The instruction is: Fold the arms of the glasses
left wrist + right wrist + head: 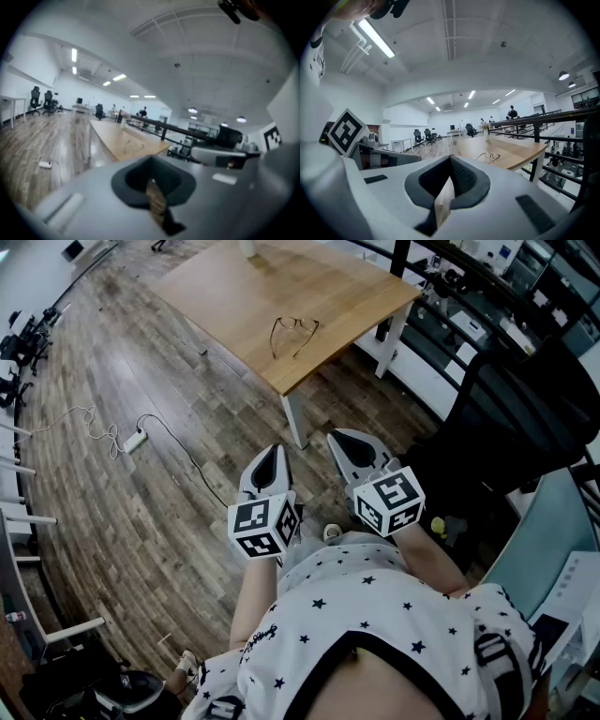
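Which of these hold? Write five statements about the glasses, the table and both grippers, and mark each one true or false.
1. The glasses lie on the wooden table. True.
2. The left gripper holds the glasses. False: its jaws are shut on nothing, and it is held near the person's body, apart from the table.
3. The arms of the glasses are folded. False: both stand out open from the frame.
4. The right gripper is shut and empty. True.
5. A power strip lies on the table. False: it lies on the floor, left of the table.
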Demonstrator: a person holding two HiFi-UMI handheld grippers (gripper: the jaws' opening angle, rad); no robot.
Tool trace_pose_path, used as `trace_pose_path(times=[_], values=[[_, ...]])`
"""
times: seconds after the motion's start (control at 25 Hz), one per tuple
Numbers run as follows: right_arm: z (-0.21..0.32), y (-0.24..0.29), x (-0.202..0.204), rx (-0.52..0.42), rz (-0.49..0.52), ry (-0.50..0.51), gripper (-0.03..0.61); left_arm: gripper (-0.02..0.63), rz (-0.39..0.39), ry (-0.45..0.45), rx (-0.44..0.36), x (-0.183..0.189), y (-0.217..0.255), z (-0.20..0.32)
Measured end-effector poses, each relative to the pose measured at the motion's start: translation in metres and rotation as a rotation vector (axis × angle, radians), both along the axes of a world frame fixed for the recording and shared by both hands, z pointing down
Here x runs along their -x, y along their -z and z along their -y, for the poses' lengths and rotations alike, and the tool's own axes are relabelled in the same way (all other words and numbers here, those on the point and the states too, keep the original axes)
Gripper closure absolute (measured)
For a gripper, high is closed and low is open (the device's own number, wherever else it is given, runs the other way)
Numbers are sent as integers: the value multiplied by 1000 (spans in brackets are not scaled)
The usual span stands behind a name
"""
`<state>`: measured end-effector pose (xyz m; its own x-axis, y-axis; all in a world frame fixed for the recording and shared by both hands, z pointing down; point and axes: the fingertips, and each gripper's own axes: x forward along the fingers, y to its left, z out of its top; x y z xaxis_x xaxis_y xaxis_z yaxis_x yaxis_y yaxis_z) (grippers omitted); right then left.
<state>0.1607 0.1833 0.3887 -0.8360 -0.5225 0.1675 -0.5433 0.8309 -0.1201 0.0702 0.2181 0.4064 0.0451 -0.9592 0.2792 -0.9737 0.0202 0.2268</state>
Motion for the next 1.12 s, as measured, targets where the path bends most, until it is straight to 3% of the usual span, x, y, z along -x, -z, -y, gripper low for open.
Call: trace_pose_path(times=[0.68, 1.12], values=[[-4, -6, -1, 13, -29, 78, 561, 612, -40, 12, 2, -9, -4, 4], [16, -6, -8, 42, -5, 54, 561, 612, -46, 13, 19, -14, -5, 16]])
